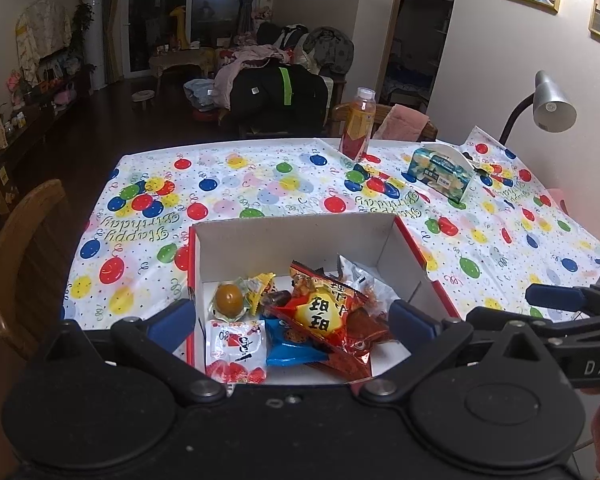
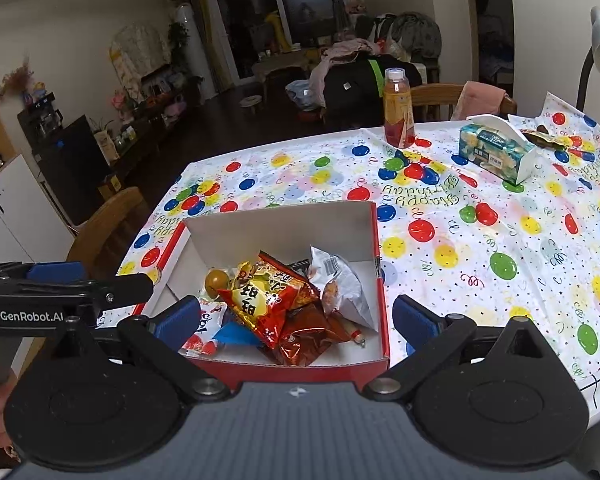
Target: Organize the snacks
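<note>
A red cardboard box (image 1: 260, 240) with a white inside stands on the balloon-print tablecloth and holds several snack packs. On top lies a red and yellow packet (image 1: 320, 308), beside a brown egg pack (image 1: 229, 298), a blue packet (image 1: 292, 350), a red-and-white packet (image 1: 236, 350) and a silver pouch (image 2: 340, 284). My left gripper (image 1: 294, 318) hovers open above the box's near side, nothing between its blue pads. The same box (image 2: 284, 224) fills the right wrist view, where my right gripper (image 2: 298, 318) is open and empty over its near wall. The red and yellow packet (image 2: 268, 300) tops the pile.
At the far side of the table stand an orange drink bottle (image 2: 398, 110) and a tissue box (image 2: 496, 154), with a small brown wrapper (image 2: 544, 138) behind it. A desk lamp (image 1: 548, 106) stands at the right. Wooden chairs (image 1: 24, 256) sit at the table's left and far edges.
</note>
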### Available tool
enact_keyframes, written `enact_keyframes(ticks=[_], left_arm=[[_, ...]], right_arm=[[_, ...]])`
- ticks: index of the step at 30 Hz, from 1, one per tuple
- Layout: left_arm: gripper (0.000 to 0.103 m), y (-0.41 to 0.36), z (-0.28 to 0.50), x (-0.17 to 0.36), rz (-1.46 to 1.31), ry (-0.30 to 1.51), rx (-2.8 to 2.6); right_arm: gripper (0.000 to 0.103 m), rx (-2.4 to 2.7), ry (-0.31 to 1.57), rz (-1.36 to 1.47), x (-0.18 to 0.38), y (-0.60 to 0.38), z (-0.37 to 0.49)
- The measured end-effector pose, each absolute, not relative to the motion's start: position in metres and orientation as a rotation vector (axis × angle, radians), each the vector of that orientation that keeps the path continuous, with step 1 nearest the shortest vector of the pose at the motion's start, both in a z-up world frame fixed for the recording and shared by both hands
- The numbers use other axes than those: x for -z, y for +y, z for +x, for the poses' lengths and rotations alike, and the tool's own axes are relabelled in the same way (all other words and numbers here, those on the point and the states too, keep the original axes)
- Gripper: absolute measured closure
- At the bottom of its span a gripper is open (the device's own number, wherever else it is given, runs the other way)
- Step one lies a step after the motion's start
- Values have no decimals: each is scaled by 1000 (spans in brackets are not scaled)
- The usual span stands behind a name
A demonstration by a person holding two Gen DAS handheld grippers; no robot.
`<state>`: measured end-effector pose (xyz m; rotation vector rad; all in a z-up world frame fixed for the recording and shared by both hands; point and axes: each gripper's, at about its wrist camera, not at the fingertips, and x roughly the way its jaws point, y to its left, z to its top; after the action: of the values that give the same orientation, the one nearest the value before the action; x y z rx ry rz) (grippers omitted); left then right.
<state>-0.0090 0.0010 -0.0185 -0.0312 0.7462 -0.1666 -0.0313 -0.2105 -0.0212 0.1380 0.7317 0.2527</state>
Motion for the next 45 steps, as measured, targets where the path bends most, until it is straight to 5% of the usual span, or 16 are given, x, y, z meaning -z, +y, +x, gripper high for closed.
enact_keyframes(ticks=[45], left_arm=[[1,-1,-15,17,-32,760,160]], right_arm=[[0,-214,712,129,17,-214,-36]])
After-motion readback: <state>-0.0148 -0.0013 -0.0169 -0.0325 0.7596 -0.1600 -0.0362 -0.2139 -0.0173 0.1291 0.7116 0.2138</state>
